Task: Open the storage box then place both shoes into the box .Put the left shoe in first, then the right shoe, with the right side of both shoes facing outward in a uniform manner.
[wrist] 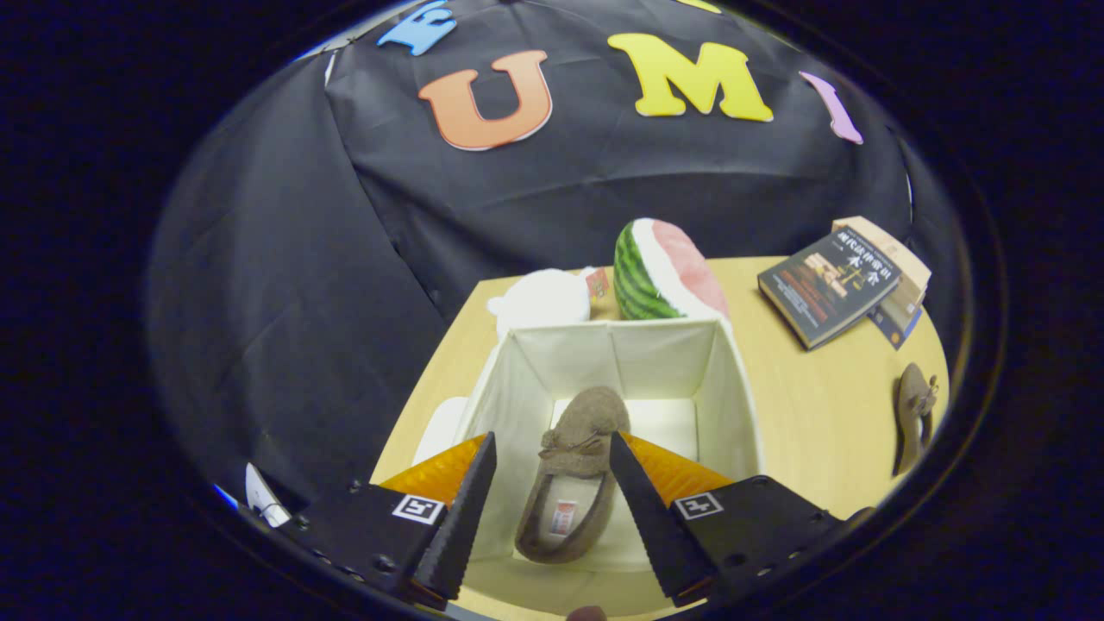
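The storage box (724, 379) stands open on the wooden table (802, 405), and one brown slipper (573, 466) already lies inside it, toe pointing to the box's far wall, heel toward its near wall, the little bow on top. The gripper (552, 504) hangs above the near side of the box with its fingers spread wide, one to each side of the slipper and gripping nothing; whether they touch the shoe I cannot tell, though it looks let go. The second slipper (912, 414) sits on the table well to the right of the box, near the table's edge, seemingly tipped on its side. That, to my eye, is the step in hand: go and fetch it. I would lift the gripper straight up out of the box first, so a finger does not catch the soft fabric wall and drag it, then swing right and take the slipper across its middle, where the sides are firm enough to pinch. The free floor in the box is to the right of the first shoe (a narrow strip), so it should go down parallel, the same way round. Beyond the box sit a plush watermelon slice (664, 272) and a white soft toy (543, 297); books (841, 280) lie off to its far right, clear of the path.
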`<action>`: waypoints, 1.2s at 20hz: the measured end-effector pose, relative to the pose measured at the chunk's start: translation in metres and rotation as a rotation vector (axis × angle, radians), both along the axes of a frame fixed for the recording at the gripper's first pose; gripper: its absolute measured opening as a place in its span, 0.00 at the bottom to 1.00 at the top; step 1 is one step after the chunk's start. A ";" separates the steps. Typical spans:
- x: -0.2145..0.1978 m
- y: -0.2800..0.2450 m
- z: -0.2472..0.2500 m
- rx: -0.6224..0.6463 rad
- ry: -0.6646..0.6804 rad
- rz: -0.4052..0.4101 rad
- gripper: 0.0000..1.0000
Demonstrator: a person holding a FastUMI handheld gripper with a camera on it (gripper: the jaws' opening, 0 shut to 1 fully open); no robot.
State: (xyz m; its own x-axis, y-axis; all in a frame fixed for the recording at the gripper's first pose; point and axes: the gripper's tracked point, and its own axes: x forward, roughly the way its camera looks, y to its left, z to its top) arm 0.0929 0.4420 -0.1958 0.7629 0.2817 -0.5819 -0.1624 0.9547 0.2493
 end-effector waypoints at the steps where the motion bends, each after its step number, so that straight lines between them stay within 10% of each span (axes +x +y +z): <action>1: -0.002 -0.011 0.012 0.000 -0.027 0.004 0.83; 11: -0.043 -0.244 0.091 -0.076 -0.238 -0.171 0.91; 24: -0.091 -0.511 -0.046 -0.225 -0.091 -0.251 0.93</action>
State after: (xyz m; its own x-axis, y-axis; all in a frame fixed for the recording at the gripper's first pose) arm 0.0016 -0.0692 -0.2419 0.8438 -0.0489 -0.5344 0.0723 0.9971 0.0231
